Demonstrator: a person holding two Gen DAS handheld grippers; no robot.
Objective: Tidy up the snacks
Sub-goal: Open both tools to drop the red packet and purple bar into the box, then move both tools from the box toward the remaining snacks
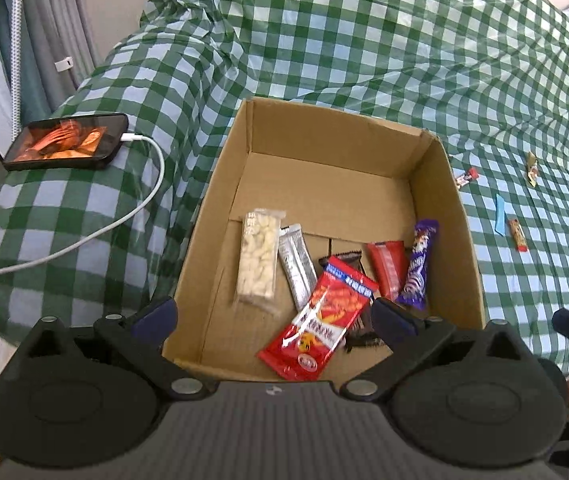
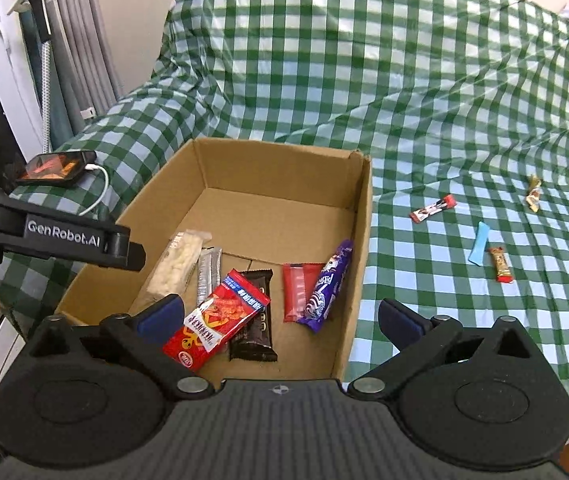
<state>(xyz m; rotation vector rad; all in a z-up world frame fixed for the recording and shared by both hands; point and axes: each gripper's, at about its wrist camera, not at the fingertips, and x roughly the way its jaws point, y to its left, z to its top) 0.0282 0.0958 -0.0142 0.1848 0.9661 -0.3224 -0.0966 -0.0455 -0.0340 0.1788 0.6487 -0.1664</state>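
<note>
Box (image 2: 358,216): far half bare, snacks (image 2: 316,284) crowd near wall. Left tongs (image 1: 272,316), right tongs (image 2: 280,320): wide open, empty. Dark bar (image 2: 254,320) half hidden under red packet (image 2: 216,320).

My view of a green-checked covered bed (image 2: 424,92), cardboard box (image 2: 360,216) on it, phone (image 1: 64,142) with white cable (image 1: 140,204) left, four small snacks (image 2: 432,208) loose right
</note>
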